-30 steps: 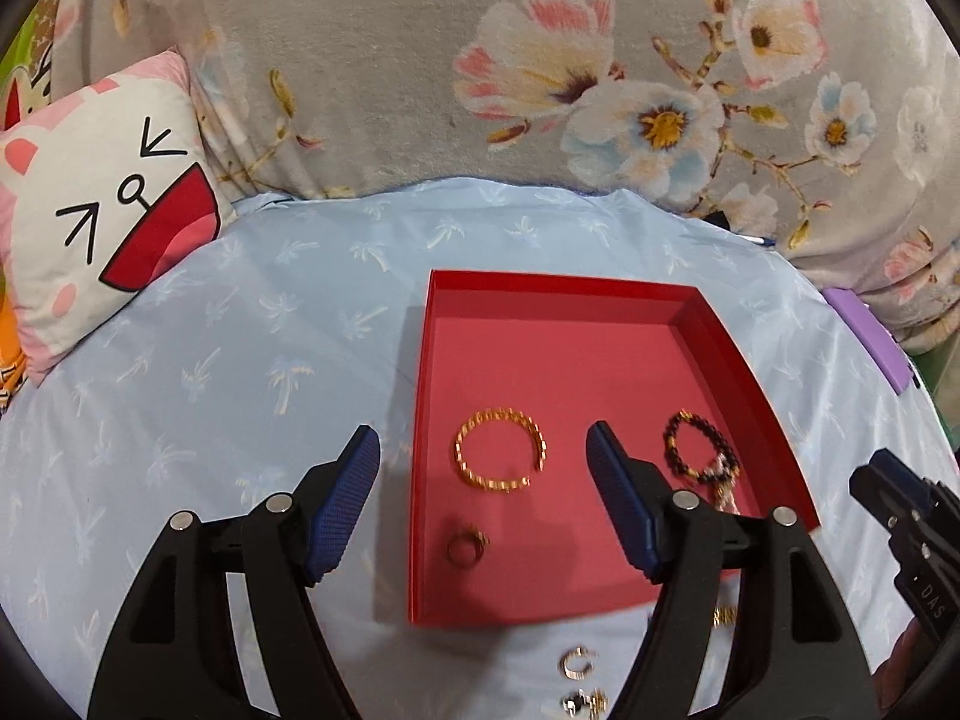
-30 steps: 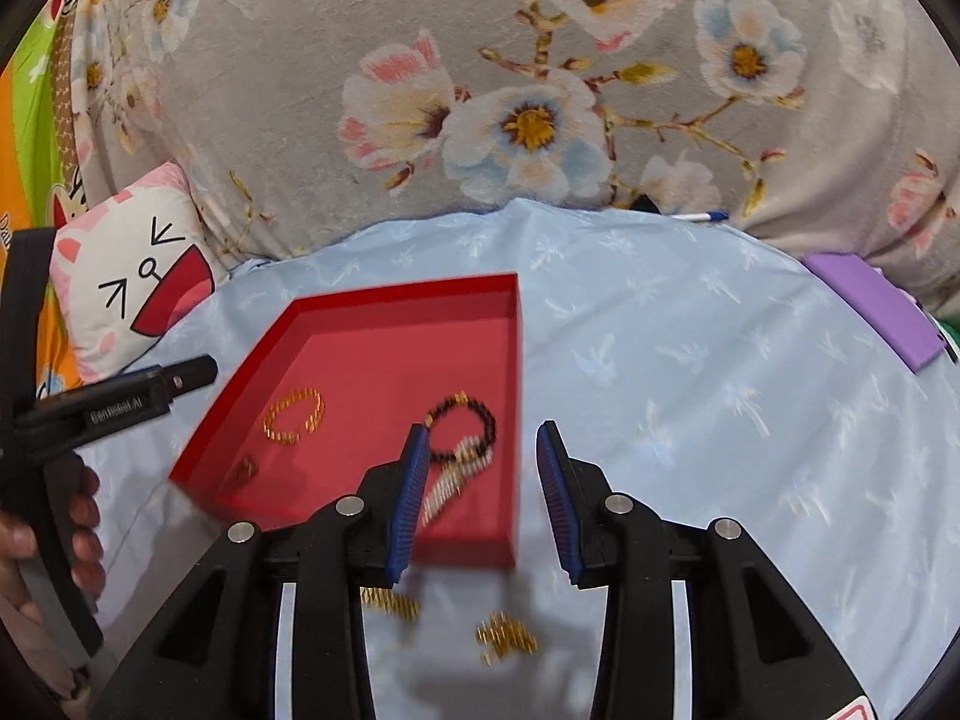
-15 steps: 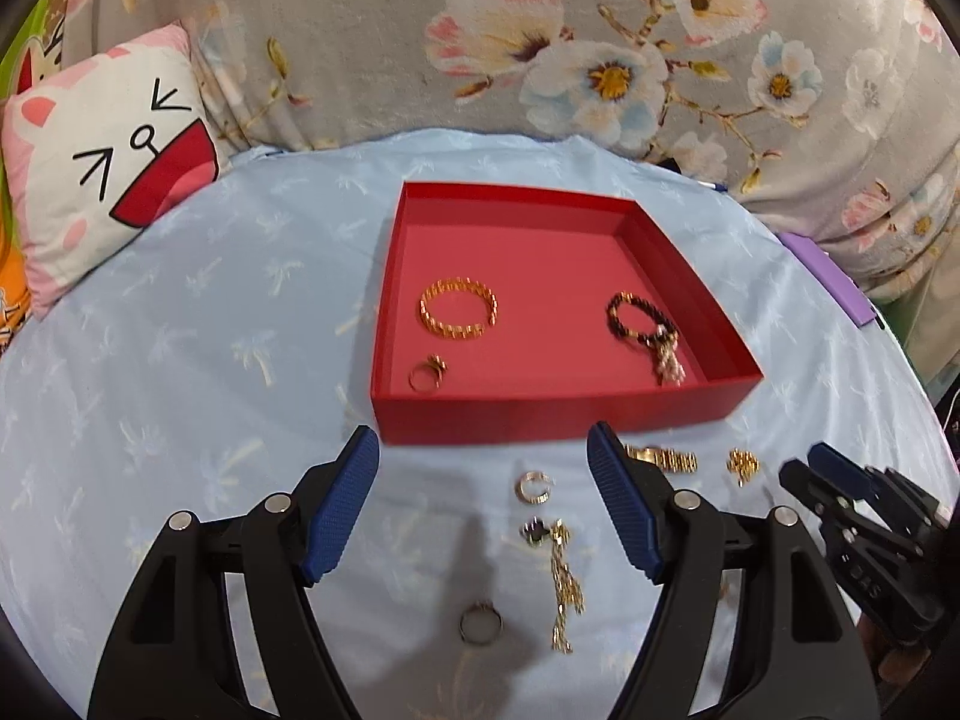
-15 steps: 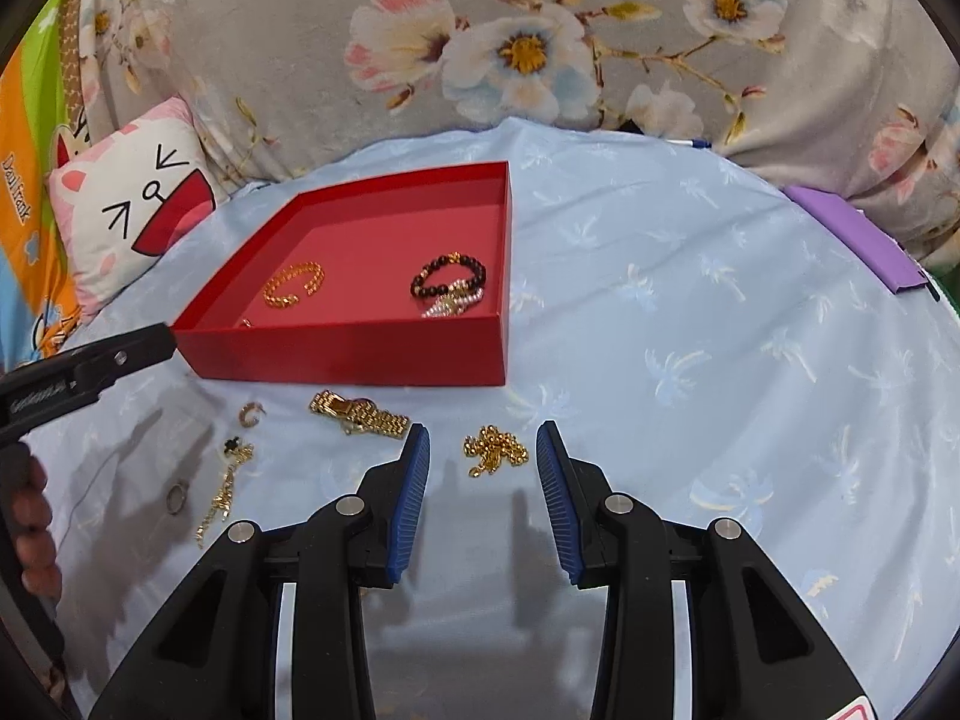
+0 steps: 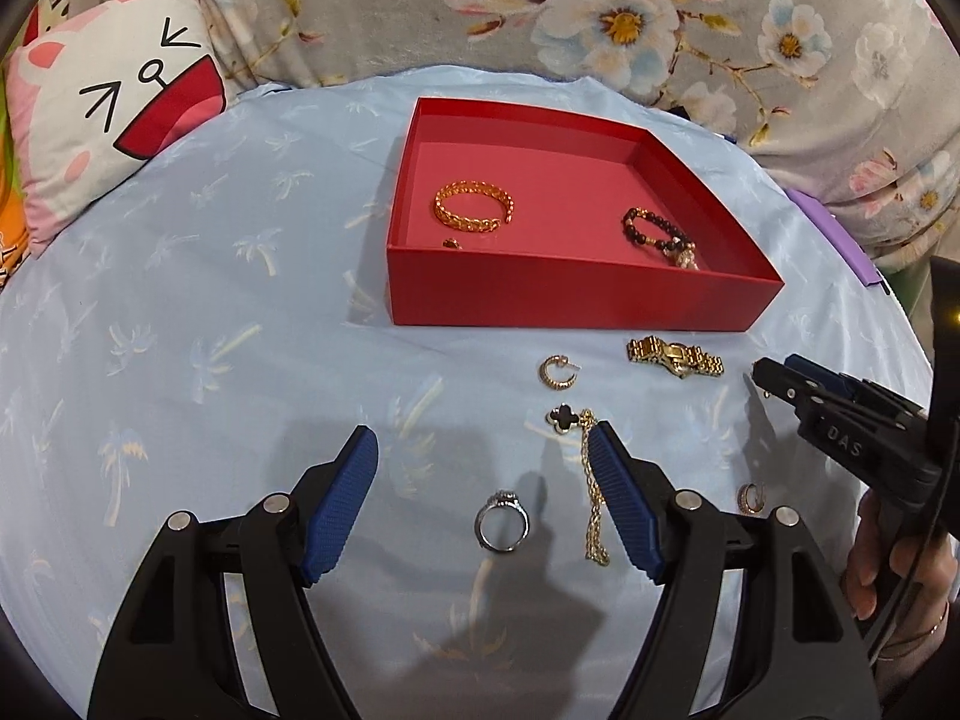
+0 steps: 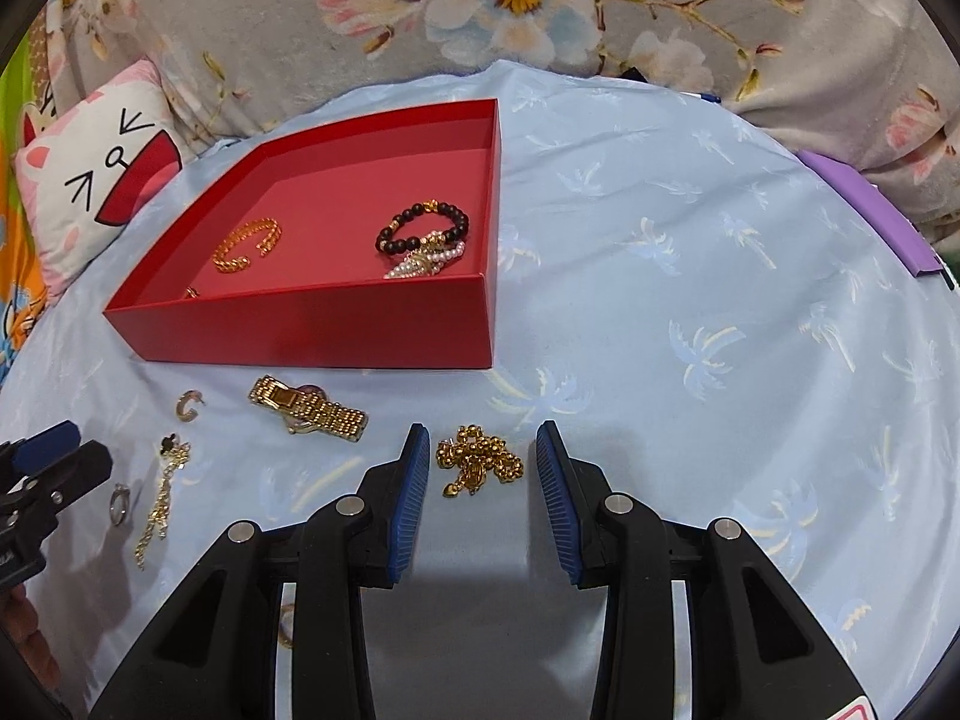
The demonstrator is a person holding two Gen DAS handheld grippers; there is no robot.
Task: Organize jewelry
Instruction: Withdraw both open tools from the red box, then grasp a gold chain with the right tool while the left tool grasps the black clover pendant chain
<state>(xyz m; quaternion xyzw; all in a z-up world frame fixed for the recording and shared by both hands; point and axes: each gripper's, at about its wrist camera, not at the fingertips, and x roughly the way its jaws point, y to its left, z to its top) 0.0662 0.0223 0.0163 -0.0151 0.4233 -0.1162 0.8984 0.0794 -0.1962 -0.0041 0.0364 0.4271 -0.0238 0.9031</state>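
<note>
Two tongs, left tongs [image 5: 483, 468] spread around silver ring [image 5: 503, 528], right tongs [image 6: 483, 459] closing around, not touching, gold chain [image 6: 477, 463].

Pale blue palm-print sheet [image 5: 180, 312], grey floral blanket [image 5: 420, 6] behind, cat-face pillow [image 5: 114, 108].

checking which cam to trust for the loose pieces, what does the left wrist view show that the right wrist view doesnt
Only the left wrist view shows a small hoop earring beside its right finger, and the silver ring face-on between the left gripper's open jaws.

Only the right wrist view shows the bunched gold chain lying between the right gripper's closing jaws, not yet pinched.

Both show the red tray holding a gold bangle and a dark bead bracelet, plus the gold watch, the C-shaped earring and the clover pendant chain on the blue cloth.
</note>
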